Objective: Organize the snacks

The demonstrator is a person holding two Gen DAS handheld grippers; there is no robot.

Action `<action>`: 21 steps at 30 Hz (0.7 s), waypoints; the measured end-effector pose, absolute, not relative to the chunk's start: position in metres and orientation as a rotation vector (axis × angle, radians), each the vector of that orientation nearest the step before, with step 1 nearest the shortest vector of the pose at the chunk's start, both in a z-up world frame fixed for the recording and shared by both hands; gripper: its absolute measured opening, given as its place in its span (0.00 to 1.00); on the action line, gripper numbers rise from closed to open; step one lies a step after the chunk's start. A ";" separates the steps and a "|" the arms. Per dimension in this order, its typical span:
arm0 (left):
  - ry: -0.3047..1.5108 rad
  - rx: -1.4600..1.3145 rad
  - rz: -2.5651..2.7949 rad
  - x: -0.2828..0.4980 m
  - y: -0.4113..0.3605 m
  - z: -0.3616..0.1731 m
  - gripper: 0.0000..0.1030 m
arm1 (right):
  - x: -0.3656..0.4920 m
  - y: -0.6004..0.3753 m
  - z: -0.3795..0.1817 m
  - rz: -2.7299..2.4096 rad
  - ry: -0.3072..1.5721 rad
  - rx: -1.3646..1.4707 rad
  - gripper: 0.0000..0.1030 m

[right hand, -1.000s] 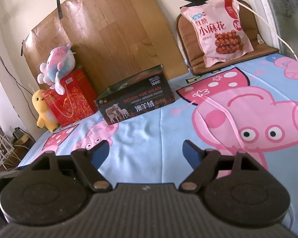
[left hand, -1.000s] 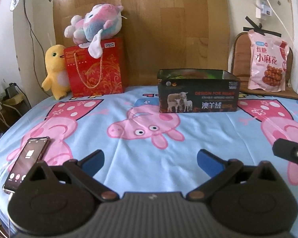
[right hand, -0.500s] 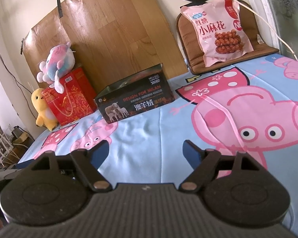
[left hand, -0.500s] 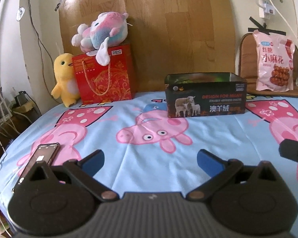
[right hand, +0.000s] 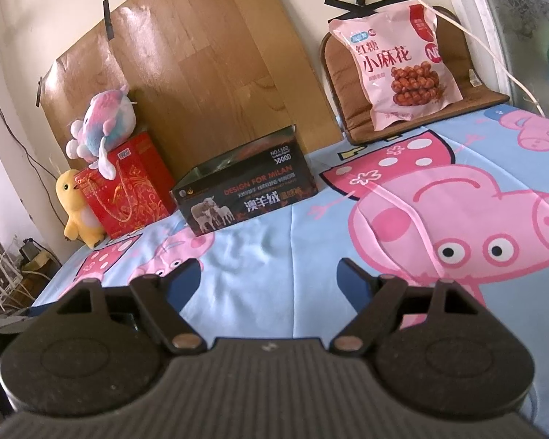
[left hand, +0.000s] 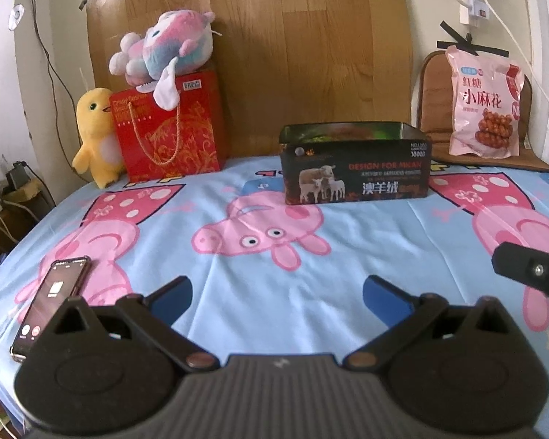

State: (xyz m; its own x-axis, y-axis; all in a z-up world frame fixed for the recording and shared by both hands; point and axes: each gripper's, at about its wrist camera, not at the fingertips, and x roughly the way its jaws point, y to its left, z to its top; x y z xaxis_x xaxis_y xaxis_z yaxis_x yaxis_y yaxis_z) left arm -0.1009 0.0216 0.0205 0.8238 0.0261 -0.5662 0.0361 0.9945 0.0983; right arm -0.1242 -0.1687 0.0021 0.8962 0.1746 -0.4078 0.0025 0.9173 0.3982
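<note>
A pink snack bag [left hand: 485,106] leans on a brown cushion at the far right; it also shows in the right wrist view [right hand: 402,62]. A dark open box with sheep pictures [left hand: 355,162] stands at the back middle of the bed, also in the right wrist view [right hand: 247,192]. My left gripper [left hand: 276,298] is open and empty, low over the blue sheet, well short of the box. My right gripper [right hand: 269,280] is open and empty, also well short of the box and the bag. Part of the right gripper [left hand: 530,269] shows at the left view's right edge.
A red gift bag [left hand: 168,128] with a pastel plush [left hand: 164,51] on top and a yellow duck plush [left hand: 93,135] stand at the back left. A phone [left hand: 49,301] lies near the bed's left edge. A brown cushion [right hand: 468,98] and cables are at the right wall.
The left wrist view has tilted up and shifted slightly, so the box and toys sit lower and more central. The right gripper has barely moved. Both stay open.
</note>
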 end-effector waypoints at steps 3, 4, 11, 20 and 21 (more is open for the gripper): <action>0.614 0.098 -0.010 -0.101 0.022 0.020 1.00 | -0.124 -0.169 0.002 0.091 0.451 0.401 0.81; 0.618 0.096 -0.010 -0.100 0.023 0.020 1.00 | -0.125 -0.168 0.003 0.089 0.448 0.399 0.81; 0.631 0.091 -0.010 -0.101 0.021 0.020 1.00 | -0.127 -0.166 0.006 0.090 0.418 0.366 0.81; 0.647 0.084 -0.008 -0.100 0.021 0.019 1.00 | -0.126 -0.167 0.005 0.097 0.425 0.361 0.82; 0.648 0.083 -0.006 -0.100 0.021 0.019 1.00 | -0.126 -0.167 0.005 0.098 0.426 0.360 0.82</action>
